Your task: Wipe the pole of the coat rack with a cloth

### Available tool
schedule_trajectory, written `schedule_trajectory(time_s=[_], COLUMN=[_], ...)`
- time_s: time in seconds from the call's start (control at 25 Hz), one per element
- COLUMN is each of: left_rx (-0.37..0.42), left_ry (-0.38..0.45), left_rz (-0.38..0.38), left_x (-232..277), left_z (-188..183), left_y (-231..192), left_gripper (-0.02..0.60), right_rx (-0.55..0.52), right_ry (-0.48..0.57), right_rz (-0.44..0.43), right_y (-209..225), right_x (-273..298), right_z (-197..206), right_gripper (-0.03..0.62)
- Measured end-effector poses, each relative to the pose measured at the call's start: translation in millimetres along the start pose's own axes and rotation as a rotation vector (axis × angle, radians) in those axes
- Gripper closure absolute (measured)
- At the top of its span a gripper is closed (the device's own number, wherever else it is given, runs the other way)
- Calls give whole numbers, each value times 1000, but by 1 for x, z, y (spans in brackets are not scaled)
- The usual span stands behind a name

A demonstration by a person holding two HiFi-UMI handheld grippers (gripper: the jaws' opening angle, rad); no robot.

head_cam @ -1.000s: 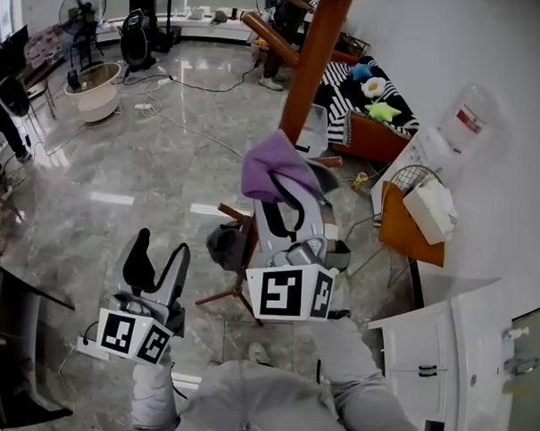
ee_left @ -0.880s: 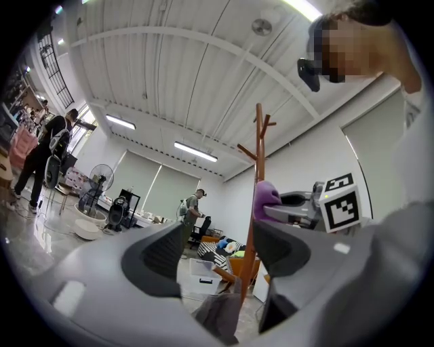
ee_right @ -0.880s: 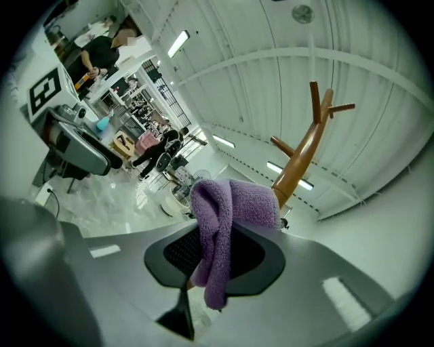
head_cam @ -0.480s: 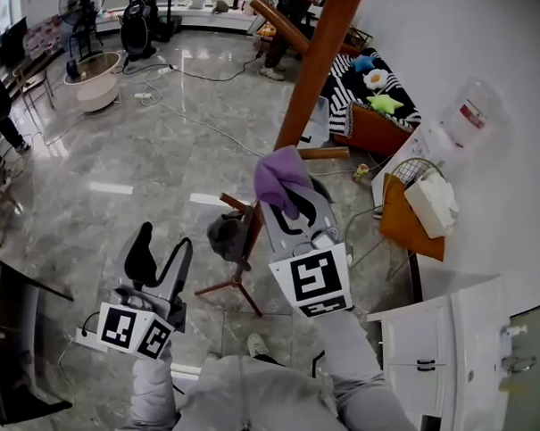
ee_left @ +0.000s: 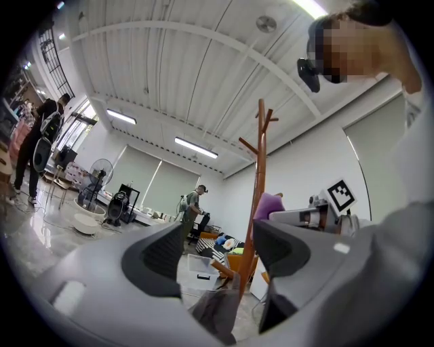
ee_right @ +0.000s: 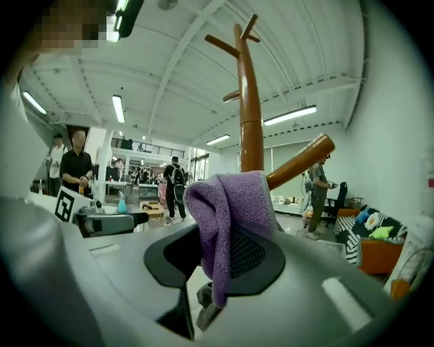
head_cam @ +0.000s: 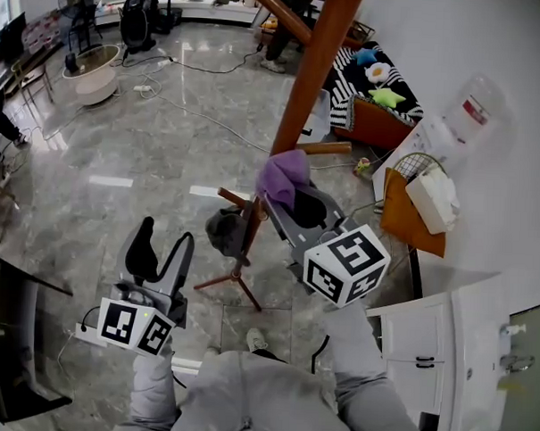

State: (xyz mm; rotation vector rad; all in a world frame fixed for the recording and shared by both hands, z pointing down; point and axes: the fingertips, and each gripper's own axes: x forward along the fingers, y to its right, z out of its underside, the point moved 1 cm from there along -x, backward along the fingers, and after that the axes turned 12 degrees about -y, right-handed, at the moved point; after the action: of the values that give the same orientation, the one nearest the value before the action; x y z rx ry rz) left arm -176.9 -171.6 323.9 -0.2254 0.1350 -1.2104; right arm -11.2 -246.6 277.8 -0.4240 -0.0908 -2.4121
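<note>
My right gripper [ee_right: 220, 254]: clamped on purple cloth [ee_right: 234, 203], just beside coat rack pole [head_cam: 310, 78]. My left gripper [ee_left: 217, 247]: jaws apart, empty, off the pole. Pole's forked top: gripper views only.

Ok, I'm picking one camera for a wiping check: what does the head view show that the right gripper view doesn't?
Head view only: the rack's splayed feet on the floor and a grey item hanging low on it. Right gripper view only: the rack's top pegs and the ceiling. Both: the purple cloth shut in the right gripper, near the brown pole.
</note>
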Motion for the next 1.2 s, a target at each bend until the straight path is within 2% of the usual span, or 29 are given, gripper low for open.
schedule_trajectory(time_s=[0.28,0.4,0.56,0.68,0.8,0.92,1.08,1.2], left_rx=[1,2,8,11,11,6,0,-7], left_ry=[0,-2,-4,0,1,3,9,21], left_rz=[0,1,3,-5,-9,-9,-8,-17], left_x=[4,4,5,4,4,3,0,-5], left_z=[-1,1,0,-2,-3,-2,-2,-2], left_y=[5,7,10,9,8,8,9,5], left_gripper=[233,233,233,233,233,233,233,233], right_rx=[267,320,305,204,21,-185,-451,-502], right_ry=[142,163,185,212,273,335,362,328], right_rz=[-101,-80,5,153,350,480,543,459], right_y=[21,32,48,60,68,58,22,-2], right_x=[-14,-20,-38,-71,-117,-155,-167,-136], right_z=[18,28,33,20,-18,-68,-125,-140], right_gripper=[517,519,517,517,517,519,519,519])
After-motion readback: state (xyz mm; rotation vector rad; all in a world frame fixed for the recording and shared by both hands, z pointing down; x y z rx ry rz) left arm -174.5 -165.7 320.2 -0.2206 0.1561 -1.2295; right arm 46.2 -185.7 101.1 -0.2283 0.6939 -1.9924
